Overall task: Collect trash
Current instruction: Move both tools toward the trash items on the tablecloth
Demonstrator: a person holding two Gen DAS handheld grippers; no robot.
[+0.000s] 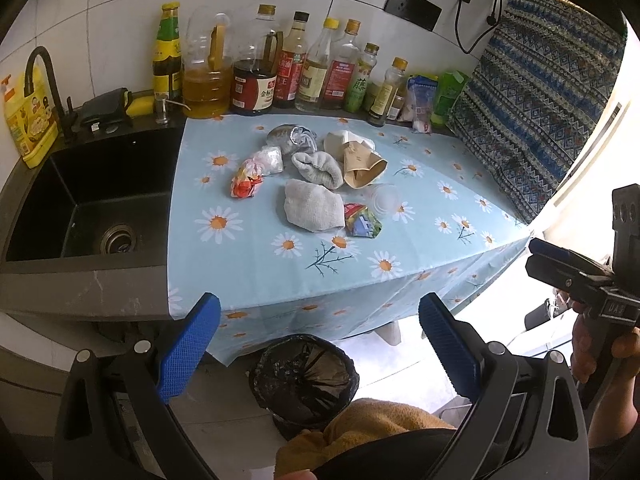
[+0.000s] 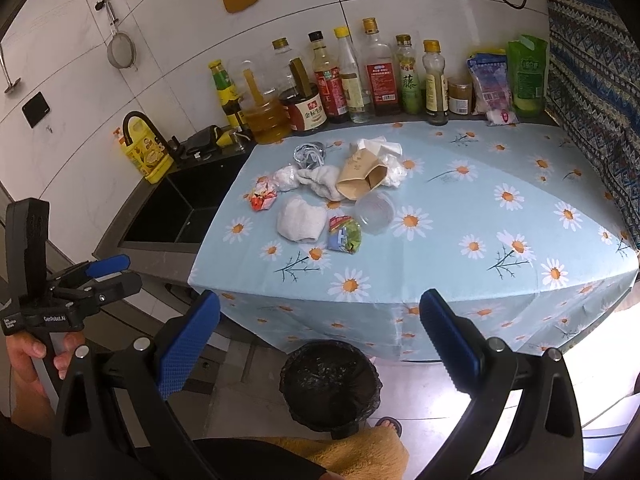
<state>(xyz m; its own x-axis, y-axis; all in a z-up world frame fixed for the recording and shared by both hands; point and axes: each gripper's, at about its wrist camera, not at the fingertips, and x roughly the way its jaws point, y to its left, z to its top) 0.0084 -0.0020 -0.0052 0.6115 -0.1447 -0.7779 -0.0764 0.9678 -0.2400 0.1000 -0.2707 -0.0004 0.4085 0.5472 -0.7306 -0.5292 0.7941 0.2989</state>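
A pile of trash lies mid-table on the daisy tablecloth (image 1: pixel 288 280): a red wrapper (image 1: pixel 244 184), a silver foil wrapper (image 1: pixel 290 138), crumpled grey-white cloths (image 1: pixel 314 206), a brown paper cup (image 1: pixel 362 164), a clear plastic cup (image 1: pixel 384 198) and a green-blue wrapper (image 1: pixel 362 220). The same pile shows in the right wrist view around the brown cup (image 2: pixel 360 178). A bin with a black liner (image 1: pixel 304 376) (image 2: pixel 330 384) stands on the floor below the table's front edge. My left gripper (image 1: pixel 320 344) and right gripper (image 2: pixel 320 340) both hover open and empty above the bin, short of the table.
A black sink (image 1: pixel 100 200) with a faucet (image 1: pixel 40 68) lies left of the cloth. Several sauce and oil bottles (image 1: pixel 256 68) line the back wall. A patterned fabric (image 1: pixel 540 112) hangs at the right. A person's orange-clad leg (image 1: pixel 368 428) is beside the bin.
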